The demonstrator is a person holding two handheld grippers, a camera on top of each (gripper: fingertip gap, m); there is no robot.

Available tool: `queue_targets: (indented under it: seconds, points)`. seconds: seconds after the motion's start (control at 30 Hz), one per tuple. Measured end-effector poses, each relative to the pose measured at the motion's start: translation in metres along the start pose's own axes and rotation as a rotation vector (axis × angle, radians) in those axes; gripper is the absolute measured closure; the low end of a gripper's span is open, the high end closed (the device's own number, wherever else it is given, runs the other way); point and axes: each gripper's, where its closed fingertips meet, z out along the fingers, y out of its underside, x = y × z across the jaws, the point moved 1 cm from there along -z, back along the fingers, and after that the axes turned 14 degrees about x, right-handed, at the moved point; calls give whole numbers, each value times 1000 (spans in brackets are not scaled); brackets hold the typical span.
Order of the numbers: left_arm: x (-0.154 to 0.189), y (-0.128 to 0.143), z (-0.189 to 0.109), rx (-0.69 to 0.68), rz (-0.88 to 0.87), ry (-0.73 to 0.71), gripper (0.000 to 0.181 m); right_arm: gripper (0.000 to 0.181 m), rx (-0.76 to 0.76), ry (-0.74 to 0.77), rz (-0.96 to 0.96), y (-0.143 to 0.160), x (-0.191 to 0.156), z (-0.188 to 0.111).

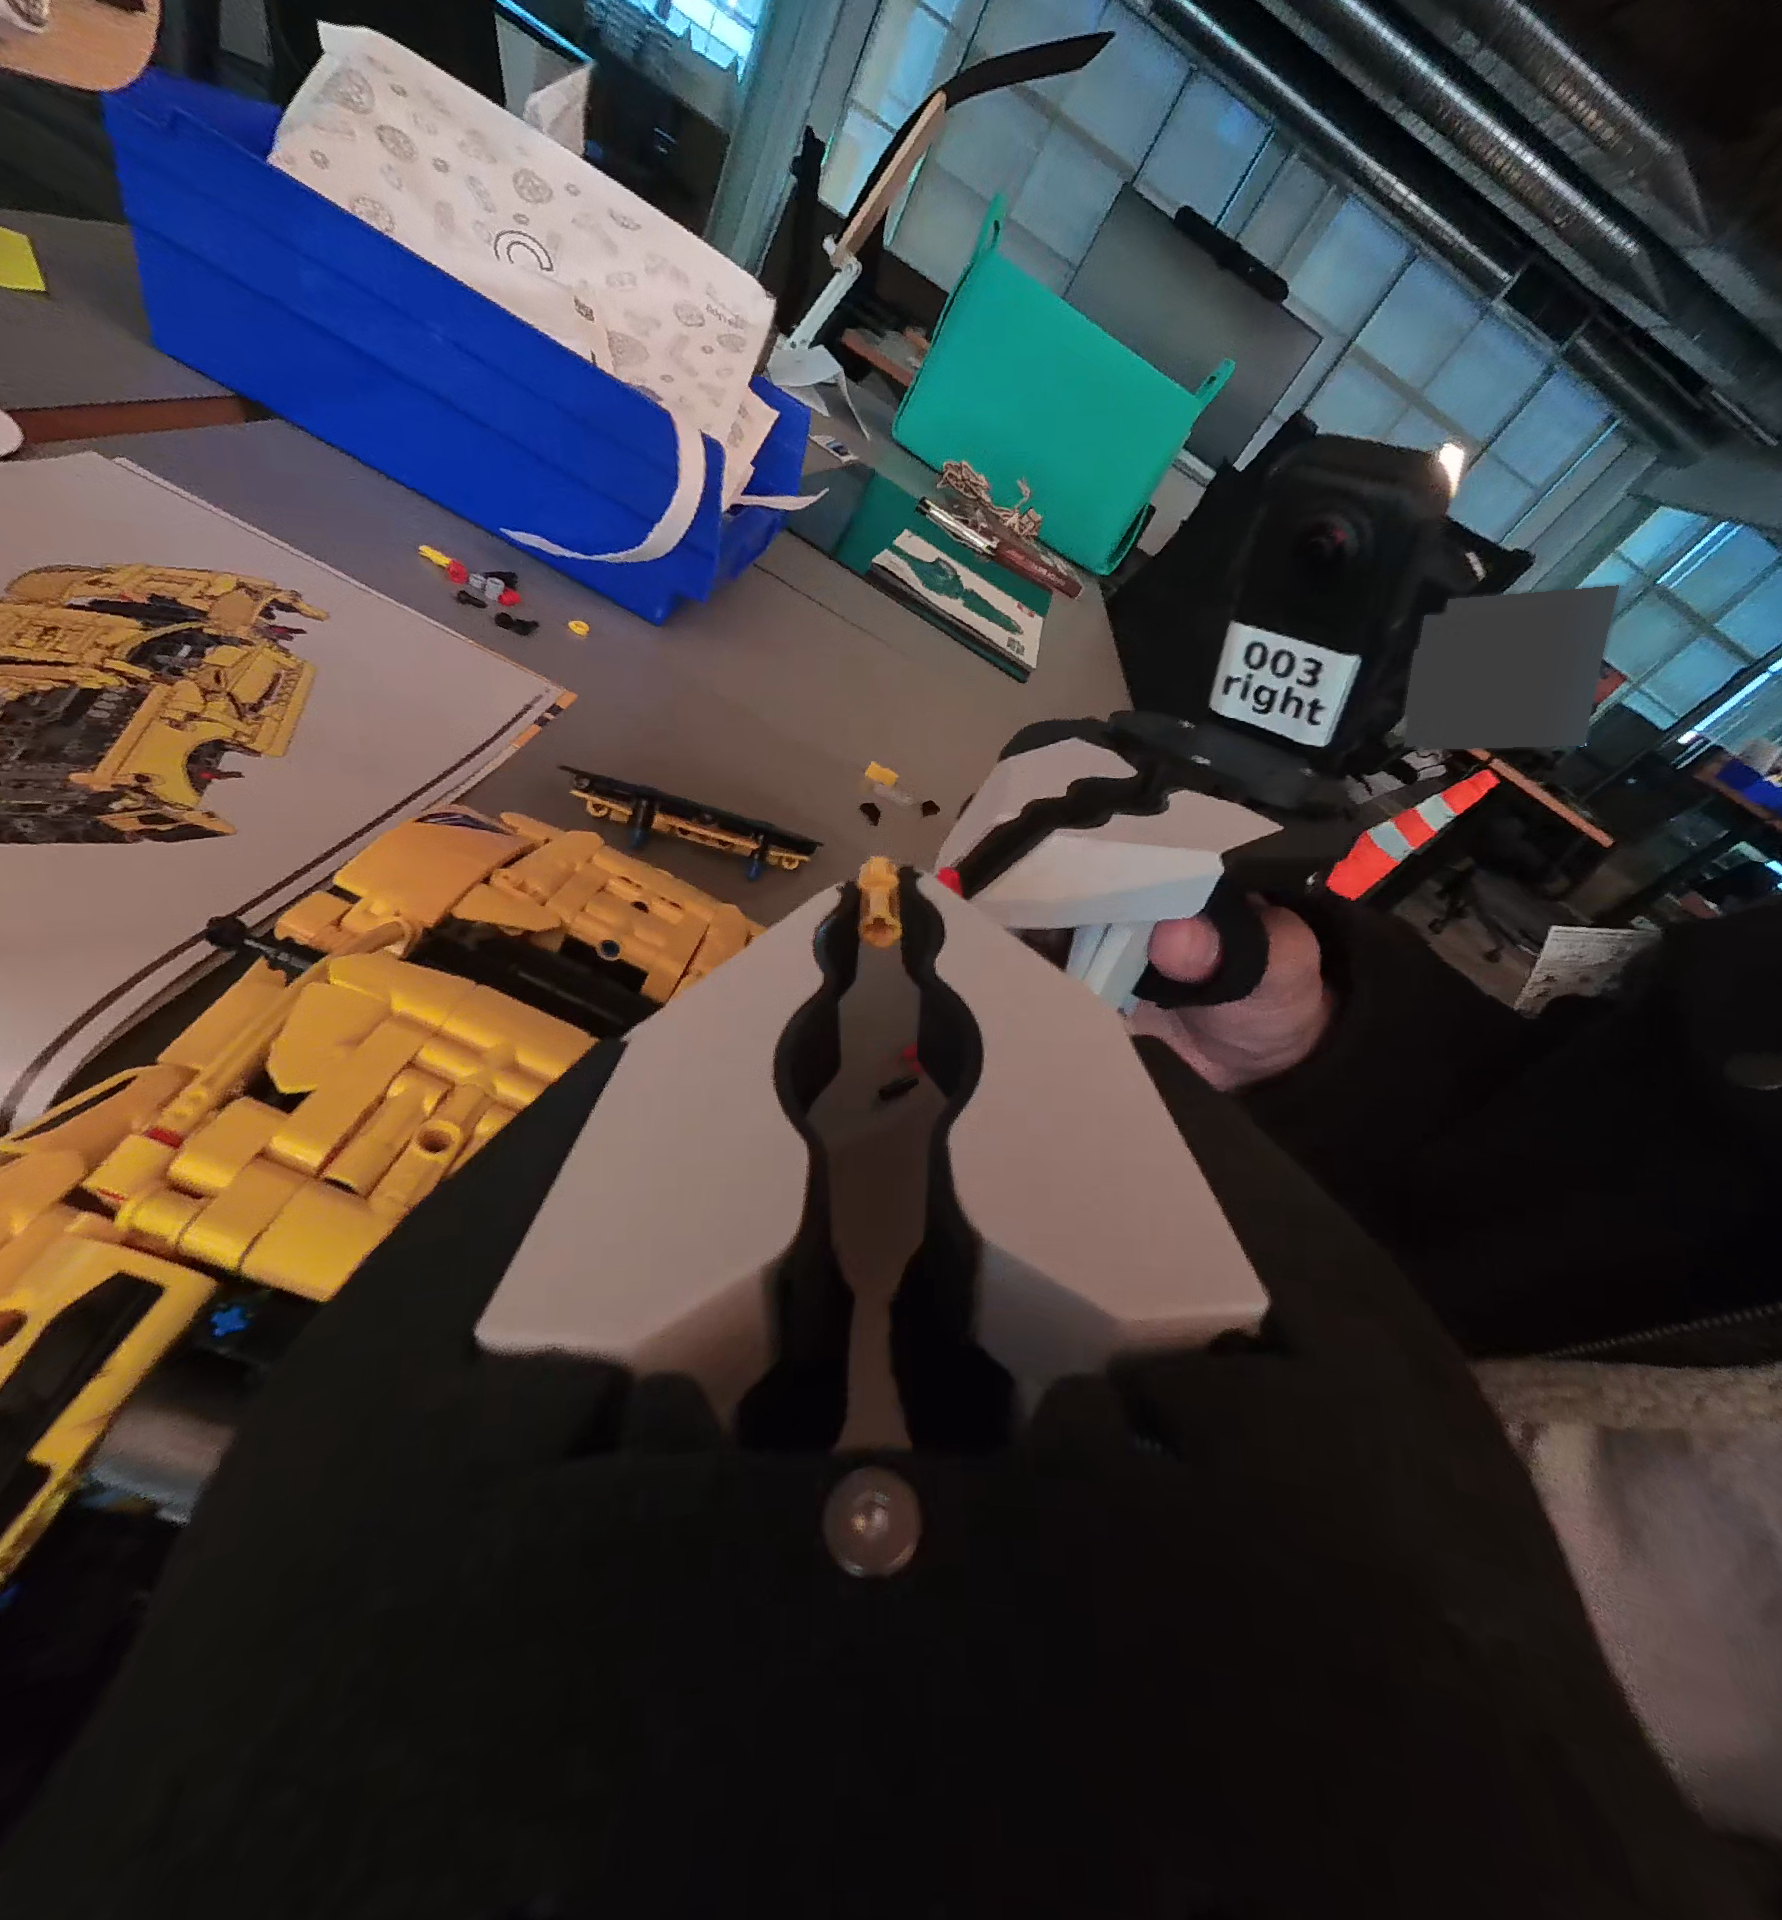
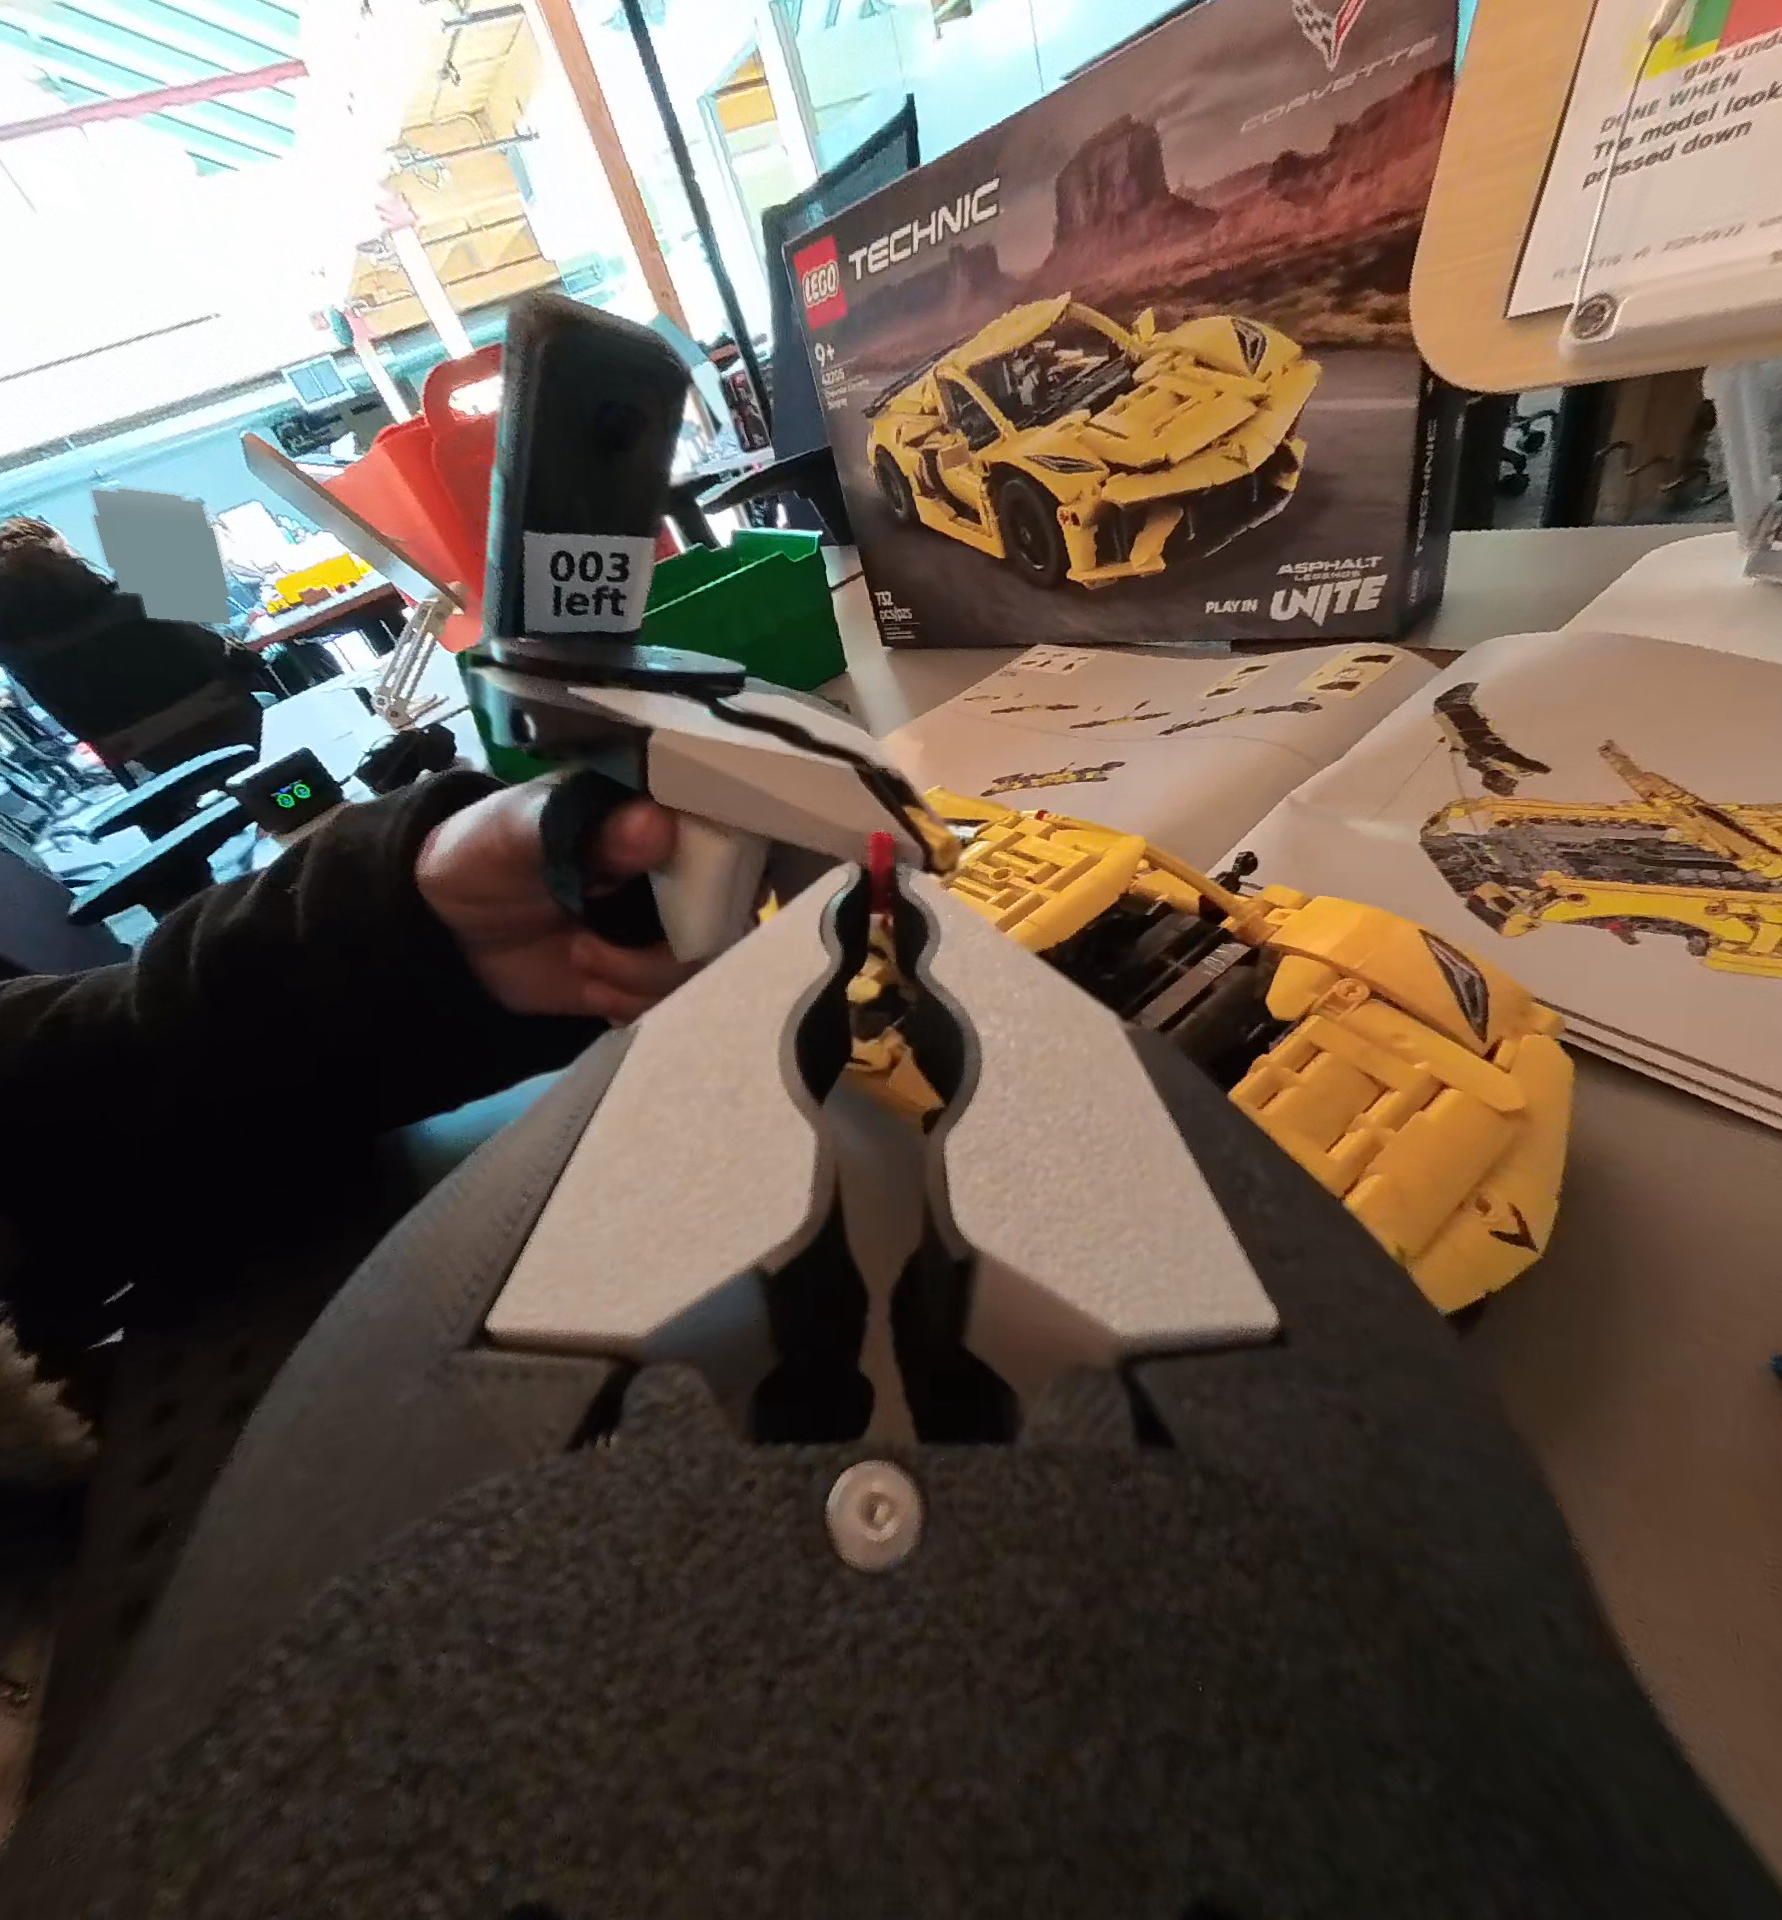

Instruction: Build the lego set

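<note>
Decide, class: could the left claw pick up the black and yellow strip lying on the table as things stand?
Probably not yet: the left claw is shut on a small yellow piece, though the path to the strip looks clear.

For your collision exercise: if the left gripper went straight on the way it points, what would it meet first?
Probably the right gripper: its tips sit just beyond the yellow piece pinched in the left gripper, though depth is unclear.

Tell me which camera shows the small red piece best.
The right wrist view: the red piece stands pinched upright at the right gripper tips, close and unobstructed. In the left wrist view only a red speck shows at that gripper's tip.
</note>
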Motion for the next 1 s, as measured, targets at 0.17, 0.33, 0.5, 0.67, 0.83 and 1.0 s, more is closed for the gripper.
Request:
queue_targets:
  seconds: [0.17, 0.33, 0.5, 0.67, 0.83, 1.0]
  points:
    - [-4, 6, 3, -22, 65, -48, 174, 178, -29, 30, -45, 4, 5, -1]
    - [-10, 11, 4, -71, 197, -107, 174, 177, -66, 34, -49, 11, 6, -1]
    - [-15, 16, 3, -116, 288, -148, 175, 178, -98, 37, -57, 16, 7, -1]
    - [-19, 19, 4, -139, 359, -186, 175, 177, -116, 50, -44, 20, 10, -1]
    - [-21, 23, 4, -179, 444, -214, 175, 177, -128, 46, -46, 22, 9, 0]
    - [-24, 23, 4, -187, 475, -235, 175, 177, -147, 43, -32, 26, 9, -1]
